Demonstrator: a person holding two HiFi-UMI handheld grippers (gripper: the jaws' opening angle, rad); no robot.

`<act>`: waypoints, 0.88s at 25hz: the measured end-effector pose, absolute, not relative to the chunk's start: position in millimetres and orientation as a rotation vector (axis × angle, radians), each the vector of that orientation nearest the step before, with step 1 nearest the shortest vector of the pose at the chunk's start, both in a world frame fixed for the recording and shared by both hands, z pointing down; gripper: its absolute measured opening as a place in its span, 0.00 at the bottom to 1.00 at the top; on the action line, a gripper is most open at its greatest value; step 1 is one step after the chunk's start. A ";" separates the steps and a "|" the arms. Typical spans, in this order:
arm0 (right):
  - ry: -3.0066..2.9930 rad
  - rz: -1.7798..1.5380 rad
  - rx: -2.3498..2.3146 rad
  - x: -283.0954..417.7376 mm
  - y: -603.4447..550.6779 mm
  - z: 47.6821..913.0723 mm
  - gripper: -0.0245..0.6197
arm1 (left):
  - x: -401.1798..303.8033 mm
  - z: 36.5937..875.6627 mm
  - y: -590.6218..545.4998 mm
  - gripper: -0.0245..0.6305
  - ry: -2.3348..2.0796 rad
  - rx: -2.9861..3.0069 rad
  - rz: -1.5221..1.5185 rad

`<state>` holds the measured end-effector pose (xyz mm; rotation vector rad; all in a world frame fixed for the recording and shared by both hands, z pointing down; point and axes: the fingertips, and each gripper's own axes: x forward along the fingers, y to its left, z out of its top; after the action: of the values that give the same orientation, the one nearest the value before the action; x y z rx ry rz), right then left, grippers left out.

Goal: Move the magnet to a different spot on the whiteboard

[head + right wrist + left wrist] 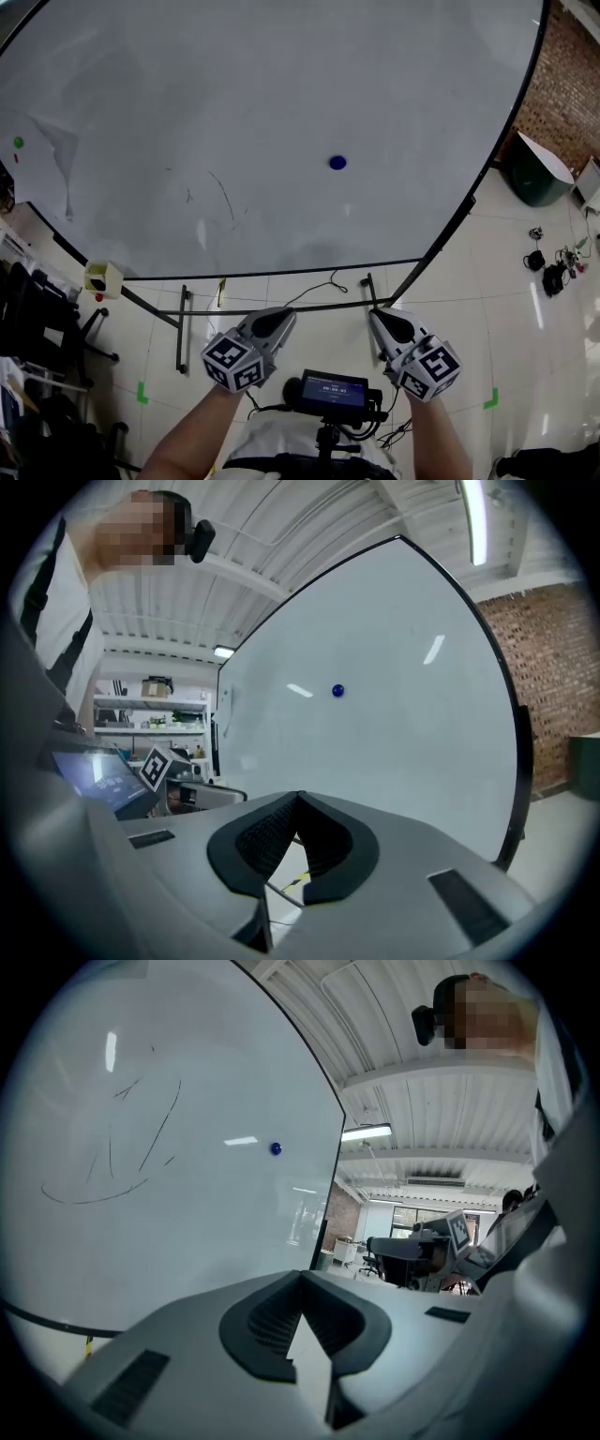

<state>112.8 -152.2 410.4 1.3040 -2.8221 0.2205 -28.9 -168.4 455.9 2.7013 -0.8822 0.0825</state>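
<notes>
A small round blue magnet (337, 162) sticks to the large whiteboard (281, 84), right of its middle. The same blue magnet (275, 1148) shows far ahead in the left gripper view, and as a dot, the magnet (337, 691), in the right gripper view. My left gripper (272, 322) and right gripper (388, 324) hang low in front of my body, well below the board's bottom edge and far from the magnet. Both have their jaws closed together with nothing between them.
Faint pen strokes (220, 195) mark the board left of the magnet. A sheet of paper (42, 169) and a green magnet (18, 142) sit at its left edge. The board's stand legs (183, 328) rest on the tiled floor. Cables (548, 267) and a dark bin (534, 169) lie to the right.
</notes>
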 end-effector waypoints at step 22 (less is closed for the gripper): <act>-2.529 -0.388 1.145 33.2 -280.0 328.4 0.09 | -75.6 448.5 -251.8 0.08 -0.820 2.750 0.044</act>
<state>33.2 -280.0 328.4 1.1454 -2.5288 -0.3883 -75.6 -251.8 448.5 2.7499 -0.8203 0.0441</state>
